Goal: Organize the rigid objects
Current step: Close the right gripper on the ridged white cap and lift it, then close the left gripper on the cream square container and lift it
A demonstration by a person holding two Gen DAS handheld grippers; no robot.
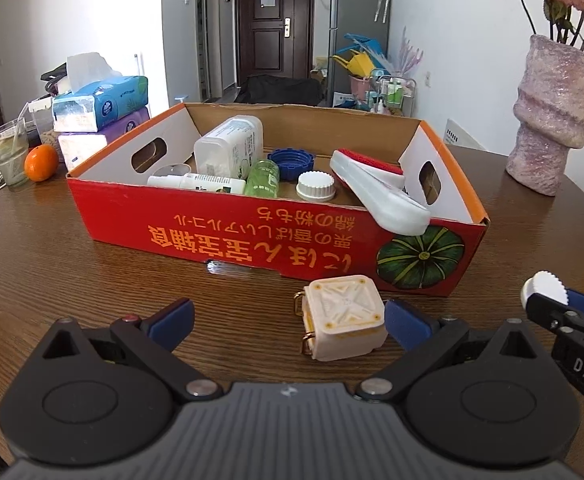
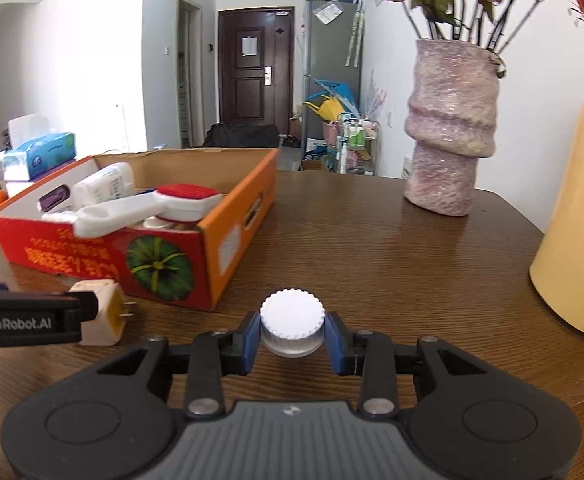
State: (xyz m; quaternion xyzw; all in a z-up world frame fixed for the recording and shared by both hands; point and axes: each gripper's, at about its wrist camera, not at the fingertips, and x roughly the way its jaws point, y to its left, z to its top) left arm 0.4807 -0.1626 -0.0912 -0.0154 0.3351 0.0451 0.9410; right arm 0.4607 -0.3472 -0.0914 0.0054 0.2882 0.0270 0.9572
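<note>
1. While the right tongs (image 2: 292,338) pinched the white ribbed cap (image 2: 292,314) between blue pads, the cap sat low over the desk (image 2: 371,248), near the box's front right corner.
2. Left tongs (image 1: 290,320) stood spread wide; the cream plug adapter (image 1: 341,320) lay on the desk between them, up against the right-hand pad, well clear of the other.
3. Cardboard box (image 1: 228,224) already held a white bottle (image 1: 228,148), a green bottle (image 1: 264,178), a blue cap (image 1: 292,162), another white cap (image 1: 315,186) and a lint brush (image 1: 375,192) whose handle overhung the front wall.
4. Risk, my judgement: the grip looked to be on the cap's lower clear skirt, so a tilt might let it slip. Closing the left tongs off-centre could push the adapter sideways rather than seat it.
5. Risk: lifting over the front wall near the brush handle could knock it out.
6. Room: open desk right of the box up to the pink vase (image 2: 449,128) and yellow bottle (image 2: 575,220); free floor space inside the box looked likeliest toward its back.
</note>
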